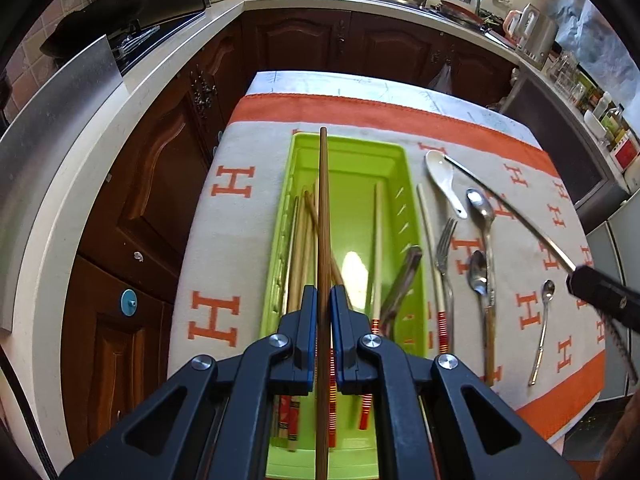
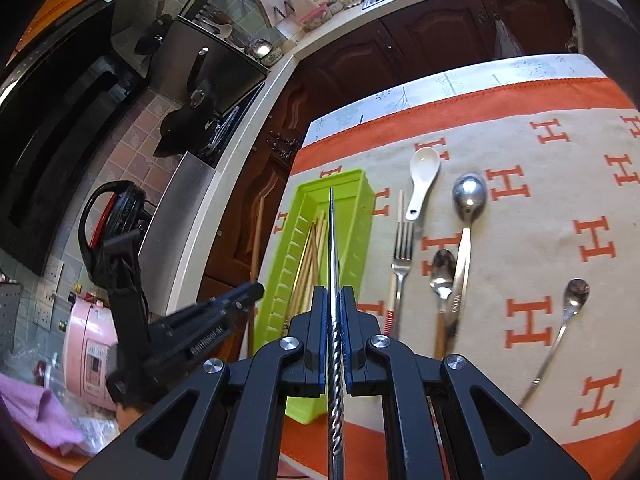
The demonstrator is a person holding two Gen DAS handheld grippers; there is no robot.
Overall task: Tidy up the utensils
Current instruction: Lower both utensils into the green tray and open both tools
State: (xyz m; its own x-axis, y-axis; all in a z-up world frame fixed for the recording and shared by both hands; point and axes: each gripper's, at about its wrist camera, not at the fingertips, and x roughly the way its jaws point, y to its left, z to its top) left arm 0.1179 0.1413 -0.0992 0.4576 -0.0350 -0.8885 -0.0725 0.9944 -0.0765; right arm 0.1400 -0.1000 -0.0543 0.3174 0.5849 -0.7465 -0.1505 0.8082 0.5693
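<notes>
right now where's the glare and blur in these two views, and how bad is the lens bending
Left wrist: bright glare patch on the green tray floor, fork handle smeared, counter edges bowed. Right wrist: glare on the large metal spoon bowl, spoon handles blurred low down, heavy fisheye curve and dark corners.

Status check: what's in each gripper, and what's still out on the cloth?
Left gripper shut on brown chopstick over green tray. Right gripper shut on metal chopstick. Spoons, fork, one pale chopstick lie on cloth. Nothing blocking tray.

Table [image 1: 460, 98]: orange-bordered cloth [image 1: 248, 232], green tray [image 1: 352, 160], loose cutlery [image 1: 482, 236].
</notes>
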